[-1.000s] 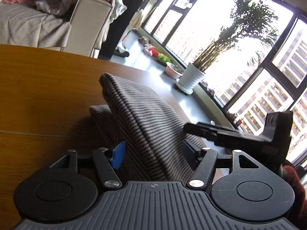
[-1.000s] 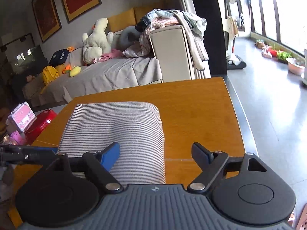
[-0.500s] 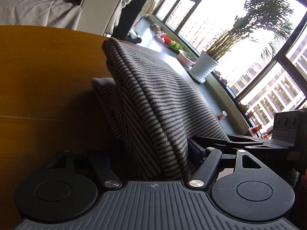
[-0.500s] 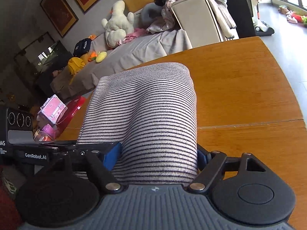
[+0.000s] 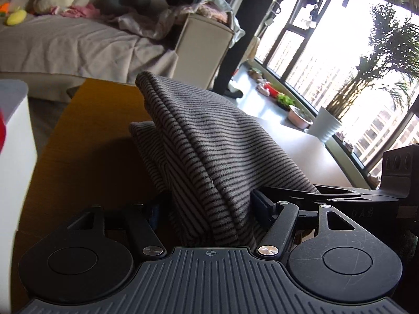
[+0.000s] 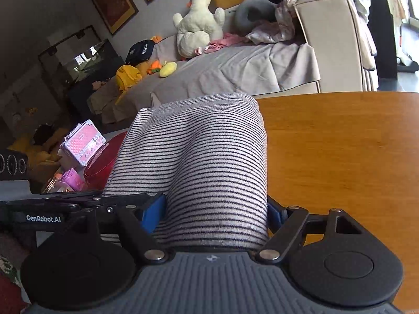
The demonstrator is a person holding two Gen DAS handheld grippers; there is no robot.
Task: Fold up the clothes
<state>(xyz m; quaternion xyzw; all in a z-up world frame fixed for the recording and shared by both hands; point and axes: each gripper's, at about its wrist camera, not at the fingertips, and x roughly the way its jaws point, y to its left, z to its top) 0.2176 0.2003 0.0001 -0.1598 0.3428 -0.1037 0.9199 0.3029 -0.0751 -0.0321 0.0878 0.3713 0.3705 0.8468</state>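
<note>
The striped garment (image 5: 209,151), already folded into a thick bundle, sits between both pairs of jaws over the wooden table (image 6: 340,144). The left gripper (image 5: 207,209) is closing on its near end, cloth filling the gap; the right gripper (image 6: 217,209) clamps the other side, its blue pads pressed into the fabric. Judging by this, the step is carrying the bundle — probably to a stack. Next: 2 hands level, set it down flat, then let go together.
</note>
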